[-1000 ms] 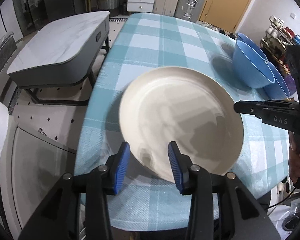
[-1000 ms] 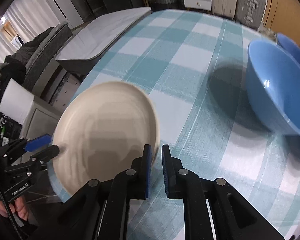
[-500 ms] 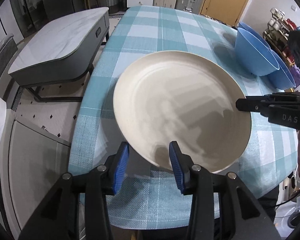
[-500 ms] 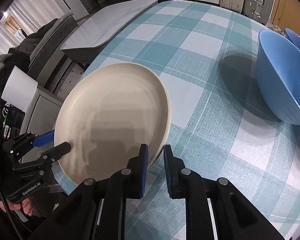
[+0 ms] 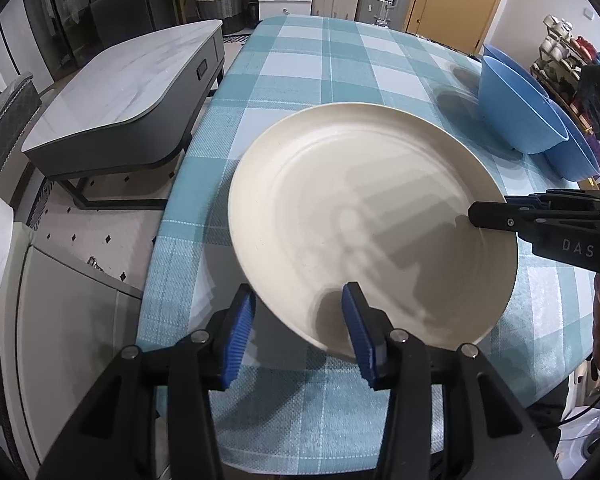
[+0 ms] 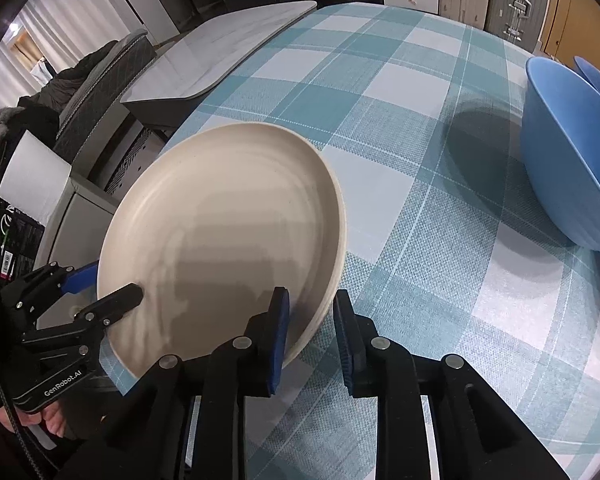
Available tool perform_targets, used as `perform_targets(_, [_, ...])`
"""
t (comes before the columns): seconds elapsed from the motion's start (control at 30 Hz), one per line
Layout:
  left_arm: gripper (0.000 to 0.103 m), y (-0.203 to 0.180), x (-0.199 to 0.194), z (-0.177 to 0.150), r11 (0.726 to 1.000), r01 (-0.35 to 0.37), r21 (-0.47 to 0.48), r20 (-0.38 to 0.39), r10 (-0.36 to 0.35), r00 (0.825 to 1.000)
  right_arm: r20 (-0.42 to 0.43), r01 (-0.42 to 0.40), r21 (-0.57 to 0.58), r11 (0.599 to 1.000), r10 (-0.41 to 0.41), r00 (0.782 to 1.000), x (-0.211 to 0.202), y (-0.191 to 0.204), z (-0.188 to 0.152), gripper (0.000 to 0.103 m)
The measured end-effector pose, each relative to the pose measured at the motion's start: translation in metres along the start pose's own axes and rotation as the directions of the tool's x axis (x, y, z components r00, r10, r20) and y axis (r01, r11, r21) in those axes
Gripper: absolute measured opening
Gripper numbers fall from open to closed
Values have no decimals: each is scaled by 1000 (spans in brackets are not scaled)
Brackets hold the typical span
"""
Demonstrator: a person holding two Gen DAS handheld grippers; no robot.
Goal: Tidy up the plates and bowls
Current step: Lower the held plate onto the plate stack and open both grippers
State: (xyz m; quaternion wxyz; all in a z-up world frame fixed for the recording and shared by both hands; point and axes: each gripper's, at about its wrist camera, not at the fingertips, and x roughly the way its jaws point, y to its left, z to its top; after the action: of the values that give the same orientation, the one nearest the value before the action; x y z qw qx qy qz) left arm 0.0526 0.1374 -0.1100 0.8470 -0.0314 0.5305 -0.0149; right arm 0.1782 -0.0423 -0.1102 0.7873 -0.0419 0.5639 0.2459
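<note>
A cream plate (image 5: 372, 216) (image 6: 220, 232) lies near the front edge of the checked tablecloth (image 5: 340, 60). My left gripper (image 5: 300, 336) straddles its near rim, and its jaws are opening: one blue pad is outside the rim, the other over the plate's inside, neither pressing. My right gripper (image 6: 312, 332) straddles the opposite rim. Its jaws are opening too, with a gap showing beside the rim. Each gripper shows in the other view, the right gripper (image 5: 490, 208) and the left gripper (image 6: 116, 280). Two blue bowls (image 5: 516, 120) (image 6: 568, 152) stand at the right.
The second blue bowl (image 5: 572, 152) sits right behind the first, close to the table's right edge. A low grey coffee table (image 5: 120, 92) stands off the left side, over a tiled floor. A person's hand (image 6: 56, 424) holds the left gripper.
The plate was blurred and moving a second ago and now lies still. The right jaws, pinched on its rim then, have spread apart. The left jaws stand slightly wider.
</note>
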Motion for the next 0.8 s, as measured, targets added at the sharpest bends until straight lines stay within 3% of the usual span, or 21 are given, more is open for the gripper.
perform_targets(0.27, [46,4,1,1,1000,5,-12,0,-5,1000,30,19,-9,1000,-19,999,1,1,3,23])
perform_targets(0.4, [45,7,-4,2,999,34,-29,-15,-34,999,13,-21,49,999,20,1000,-3,-10,4,23])
perform_targets(0.57, [45,14,-6,0,994,78,-78,-37,-81,996,-7,-123,162,979,126,992,-3,-27,2,23])
perform_targets(0.8, [45,14,4,0,984,133,-119,-71,-142,987,-26,-182,221,958,193,981,10,-29,3,23])
